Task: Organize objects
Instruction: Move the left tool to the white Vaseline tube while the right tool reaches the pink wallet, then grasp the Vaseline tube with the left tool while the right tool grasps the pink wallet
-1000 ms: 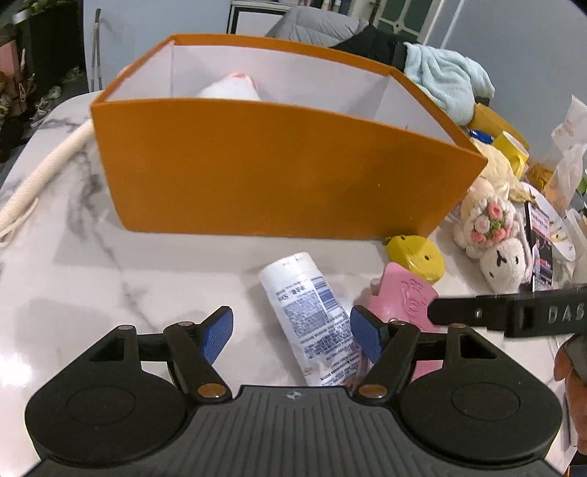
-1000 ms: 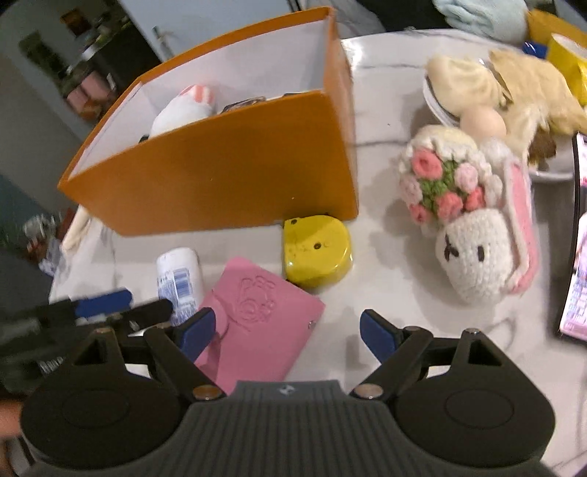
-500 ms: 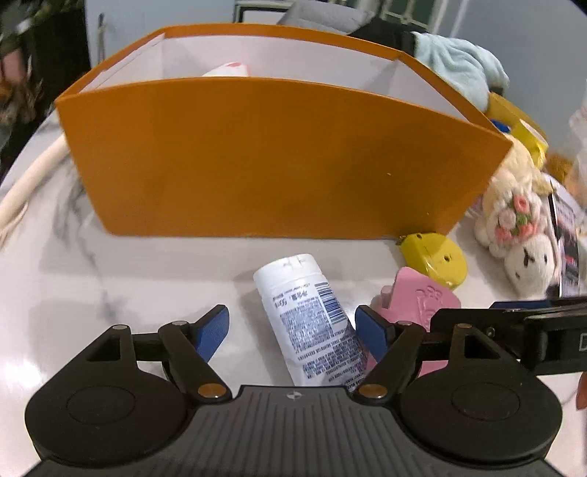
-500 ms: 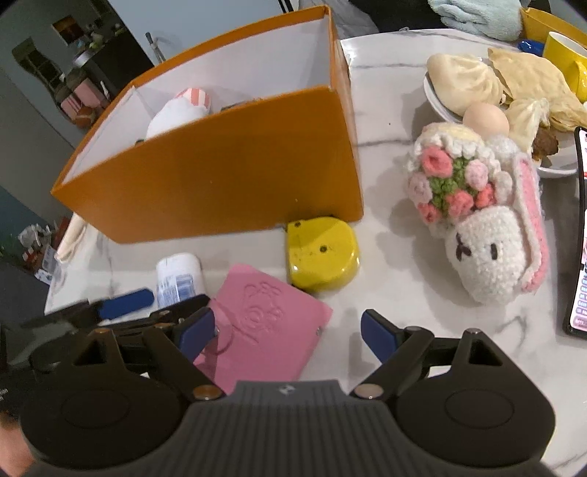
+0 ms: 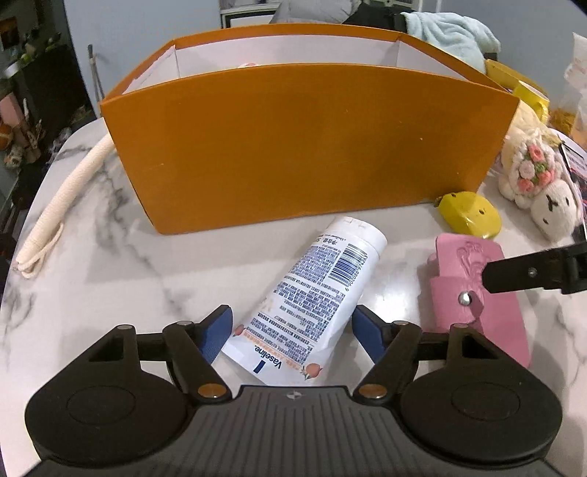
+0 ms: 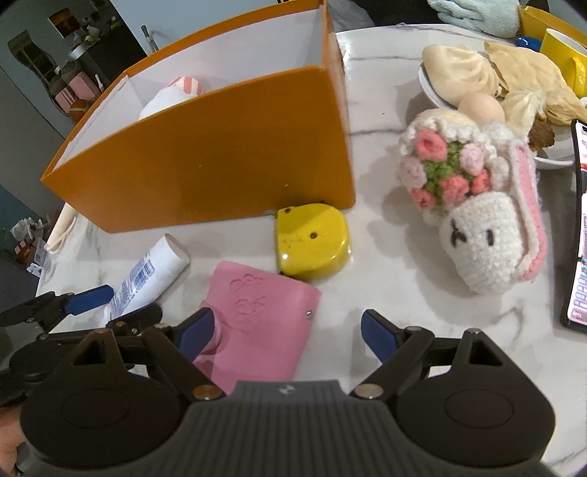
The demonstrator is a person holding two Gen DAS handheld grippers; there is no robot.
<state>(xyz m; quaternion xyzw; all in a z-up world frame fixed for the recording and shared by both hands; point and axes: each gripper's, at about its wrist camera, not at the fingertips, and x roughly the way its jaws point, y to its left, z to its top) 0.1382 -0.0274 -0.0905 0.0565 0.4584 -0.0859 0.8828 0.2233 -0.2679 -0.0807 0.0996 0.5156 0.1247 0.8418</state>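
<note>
Marble tabletop (image 5: 110,257), white with grey veining, cluttered on the far right, and the action sits right in front of the orange box (image 5: 304,146). Left gripper (image 5: 291,332) hangs over the white lotion tube (image 5: 315,293), and its jaws are closing, the tube's crimped end lying between the blue pads, though neither pad looks pressed against it yet. The tube lies flat, long axis running from that near end up and to the right toward the box, cap end nearest the orange wall. So the pads straddle it across its width, which looks like the right line for a squeeze.

Right gripper (image 6: 282,328) stands spread apart over the pink pouch (image 6: 256,323), holding nothing; its left pad sits at the pouch's near edge, the right pad over bare marble. The pouch is just beside the tube, so the two tools crowd each other, the left one's finger showing at the right view's lower left.

Just beyond the pouch, a yellow tape measure (image 6: 312,242) rests against the box corner, with a knitted bunny toy (image 6: 473,205) further right. Inside the box a white plush (image 6: 172,95) already sits. Beyond the table the room is dim, furniture and a pale blue cloth (image 5: 447,33) behind.
</note>
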